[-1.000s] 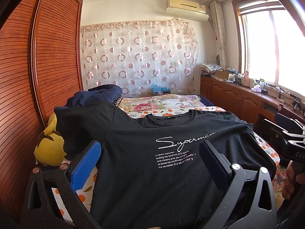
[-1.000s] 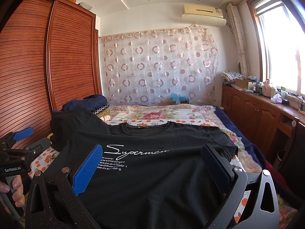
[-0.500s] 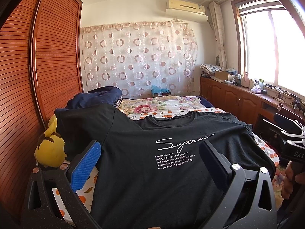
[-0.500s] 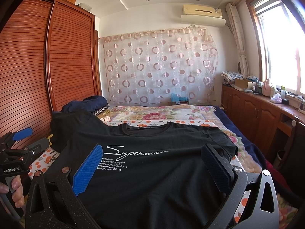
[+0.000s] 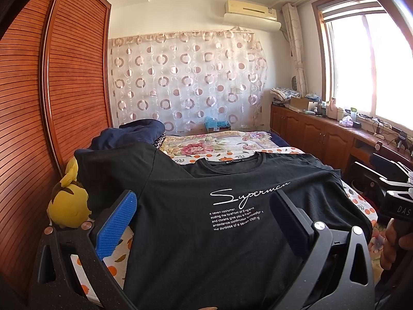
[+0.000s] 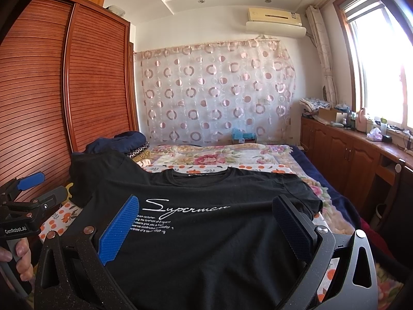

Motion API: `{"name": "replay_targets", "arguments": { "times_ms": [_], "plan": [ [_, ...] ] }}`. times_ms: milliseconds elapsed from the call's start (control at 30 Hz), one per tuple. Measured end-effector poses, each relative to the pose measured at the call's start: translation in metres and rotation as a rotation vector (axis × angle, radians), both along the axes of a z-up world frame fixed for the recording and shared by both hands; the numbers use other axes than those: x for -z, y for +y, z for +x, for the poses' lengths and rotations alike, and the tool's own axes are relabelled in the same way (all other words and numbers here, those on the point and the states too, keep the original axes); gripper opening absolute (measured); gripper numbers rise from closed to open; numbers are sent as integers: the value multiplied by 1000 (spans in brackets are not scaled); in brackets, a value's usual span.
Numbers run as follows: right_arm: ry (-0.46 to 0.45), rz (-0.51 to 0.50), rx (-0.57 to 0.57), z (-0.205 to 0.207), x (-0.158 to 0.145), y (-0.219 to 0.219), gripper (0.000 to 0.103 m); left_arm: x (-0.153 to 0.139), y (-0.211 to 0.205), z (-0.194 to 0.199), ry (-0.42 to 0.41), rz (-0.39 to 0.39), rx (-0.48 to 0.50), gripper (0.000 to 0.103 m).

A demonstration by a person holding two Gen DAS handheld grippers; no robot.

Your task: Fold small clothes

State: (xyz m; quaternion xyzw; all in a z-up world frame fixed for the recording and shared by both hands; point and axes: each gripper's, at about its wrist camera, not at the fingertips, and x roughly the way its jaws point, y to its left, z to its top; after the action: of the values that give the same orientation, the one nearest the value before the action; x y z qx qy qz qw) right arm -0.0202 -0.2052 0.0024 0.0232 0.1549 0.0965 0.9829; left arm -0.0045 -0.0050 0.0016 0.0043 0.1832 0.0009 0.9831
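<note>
A black T-shirt (image 5: 219,245) with white "Superman" lettering lies spread flat, front up, on the bed; it also shows in the right wrist view (image 6: 206,245). Its left sleeve lies raised over things near the wardrobe. My left gripper (image 5: 204,219) is open and empty, held above the shirt's lower left part. My right gripper (image 6: 206,222) is open and empty above the shirt's lower right part. Each gripper shows at the edge of the other's view: the right one (image 5: 389,183), the left one (image 6: 28,193).
A yellow plush toy (image 5: 68,206) sits between bed and slatted wardrobe (image 5: 51,103). Dark blue clothes (image 5: 131,134) are piled at the bed's far left. A floral quilt (image 6: 219,157) covers the far bed. A wooden cabinet (image 5: 322,134) with clutter runs under the window.
Both grippers have drifted slightly, so the views shifted a little. The shirt has not moved and both grippers stay open.
</note>
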Motion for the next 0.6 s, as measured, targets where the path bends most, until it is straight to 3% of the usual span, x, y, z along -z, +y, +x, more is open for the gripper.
{"name": "replay_targets", "arguments": {
  "times_ms": [600],
  "plan": [
    [-4,4,-4,-1,1,-1,103,-2,-1,-1,-2,-1,-1,103]
  ]
}}
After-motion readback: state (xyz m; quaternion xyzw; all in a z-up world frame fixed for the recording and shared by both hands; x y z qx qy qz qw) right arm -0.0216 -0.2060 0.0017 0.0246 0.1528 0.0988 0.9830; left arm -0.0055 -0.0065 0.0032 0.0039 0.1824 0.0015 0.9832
